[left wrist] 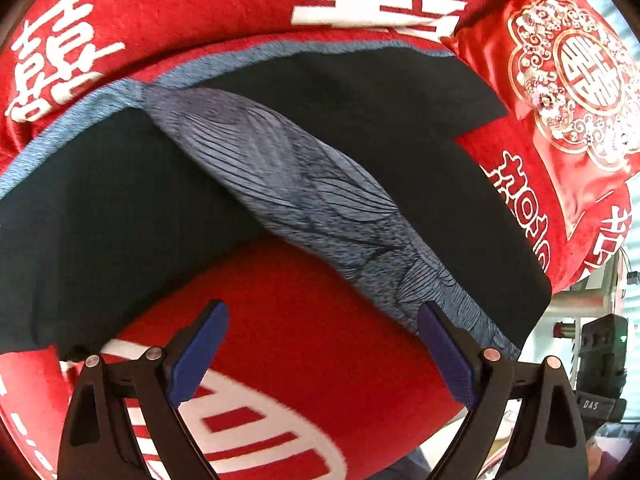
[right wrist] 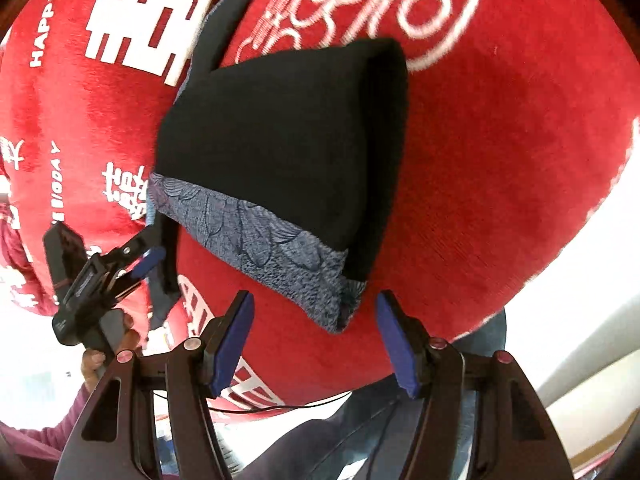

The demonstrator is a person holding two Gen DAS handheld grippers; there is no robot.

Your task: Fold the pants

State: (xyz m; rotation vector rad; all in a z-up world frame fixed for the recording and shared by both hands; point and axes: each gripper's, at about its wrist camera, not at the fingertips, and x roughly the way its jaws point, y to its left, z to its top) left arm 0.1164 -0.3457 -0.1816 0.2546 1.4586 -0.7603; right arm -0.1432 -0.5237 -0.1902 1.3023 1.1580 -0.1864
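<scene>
The black pants [left wrist: 400,128] with a blue-grey patterned band [left wrist: 304,196] lie spread on a red blanket [left wrist: 292,340]. In the right wrist view the pants [right wrist: 288,136] lie folded over, with the patterned band [right wrist: 272,252] along the near edge. My left gripper [left wrist: 320,352] is open and empty just short of the band's near end. My right gripper [right wrist: 316,340] is open and empty, its fingertips just short of the band's near corner. The left gripper also shows in the right wrist view [right wrist: 156,260], beside a hanging strip of the pants [right wrist: 164,264].
A red embroidered cushion [left wrist: 576,80] lies at the blanket's far right. Dark equipment [left wrist: 600,360] stands beyond the bed's edge on the right. The person's legs in jeans [right wrist: 360,432] show under the right gripper. A pale floor lies past the blanket's right edge [right wrist: 560,300].
</scene>
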